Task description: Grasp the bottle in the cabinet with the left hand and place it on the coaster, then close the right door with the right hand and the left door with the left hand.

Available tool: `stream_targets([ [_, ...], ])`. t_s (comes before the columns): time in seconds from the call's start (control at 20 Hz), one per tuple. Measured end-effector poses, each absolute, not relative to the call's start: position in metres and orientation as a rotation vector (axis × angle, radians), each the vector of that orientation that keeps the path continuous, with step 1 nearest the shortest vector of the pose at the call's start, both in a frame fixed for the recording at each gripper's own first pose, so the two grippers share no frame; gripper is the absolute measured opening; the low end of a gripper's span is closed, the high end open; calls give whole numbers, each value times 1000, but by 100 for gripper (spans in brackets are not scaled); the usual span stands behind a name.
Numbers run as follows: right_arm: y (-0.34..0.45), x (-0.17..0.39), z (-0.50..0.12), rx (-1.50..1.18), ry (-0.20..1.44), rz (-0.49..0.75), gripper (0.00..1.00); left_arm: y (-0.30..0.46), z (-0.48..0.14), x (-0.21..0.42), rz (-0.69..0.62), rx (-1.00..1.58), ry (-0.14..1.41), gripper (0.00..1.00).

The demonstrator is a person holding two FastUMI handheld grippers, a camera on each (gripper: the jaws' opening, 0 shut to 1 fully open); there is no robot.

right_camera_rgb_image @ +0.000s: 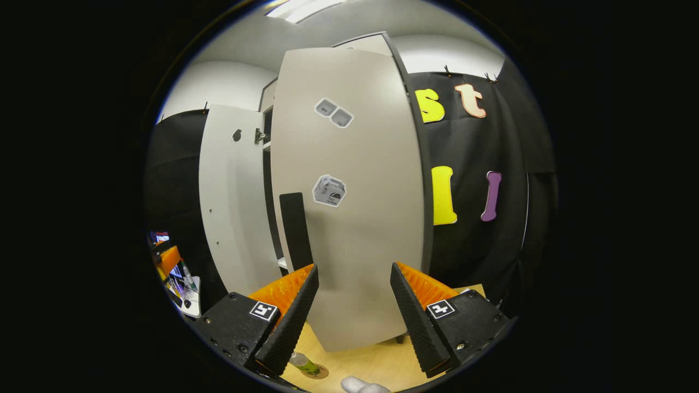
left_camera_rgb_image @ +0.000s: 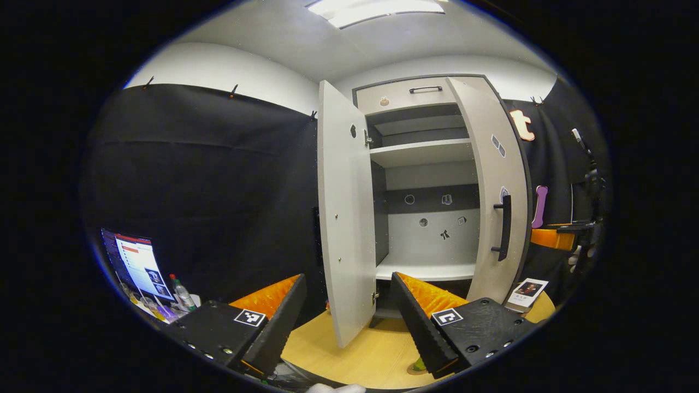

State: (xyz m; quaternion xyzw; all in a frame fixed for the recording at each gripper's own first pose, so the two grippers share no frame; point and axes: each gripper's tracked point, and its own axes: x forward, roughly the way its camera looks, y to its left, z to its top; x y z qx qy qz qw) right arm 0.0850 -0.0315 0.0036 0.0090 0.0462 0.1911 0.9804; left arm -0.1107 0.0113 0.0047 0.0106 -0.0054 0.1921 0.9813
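Standing on the wooden tabletop [left_camera_rgb_image: 355, 355], the cabinet [left_camera_rgb_image: 426, 180] has both doors swung out. In the left gripper view the left tongs [left_camera_rgb_image: 349, 322] are spread wide with nothing between them, pointing at the edge of the left door [left_camera_rgb_image: 344, 218], whose inner face is turned toward the camera. Past it the shelves [left_camera_rgb_image: 423, 153] sit bare of bottles. The right door [left_camera_rgb_image: 499, 191] stands partly open, its dark bar handle [left_camera_rgb_image: 505, 226] on the outer face.

The bottle [right_camera_rgb_image: 303, 364] (greenish, with a pale neck) stands upright on the round coaster [right_camera_rgb_image: 317, 374] at the near edge of the tabletop, just below the left finger of the right tongs [right_camera_rgb_image: 352, 322] in the right gripper view. In the left gripper view a sliver of it shows beside the right finger.

The right tongs are also released, jaws wide apart, hovering close in front of the right door's outer face, whether touching it I cannot tell. A small card [left_camera_rgb_image: 527, 292] lies on the tabletop right of the cabinet, and a lit monitor [left_camera_rgb_image: 136, 265] sits far left.
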Motion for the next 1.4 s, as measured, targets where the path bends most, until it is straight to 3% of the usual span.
stream_targets([
  [0.35,-42,55,8,11,72,216,82,86,17,-66,301,30,-47,95],
  [0.85,-18,-27,-18,-17,111,32,82,242,13,19,306,51,-74,95],
  [1.25,-23,-63,-28,7,135,-41,82,247,0,74,243,32,-57,96],
  [1.3,-26,-65,-28,14,135,-46,82,246,1,72,241,33,-62,91],
  [1.4,-30,-68,-29,20,138,-45,82,244,-2,74,231,11,-51,91],
])
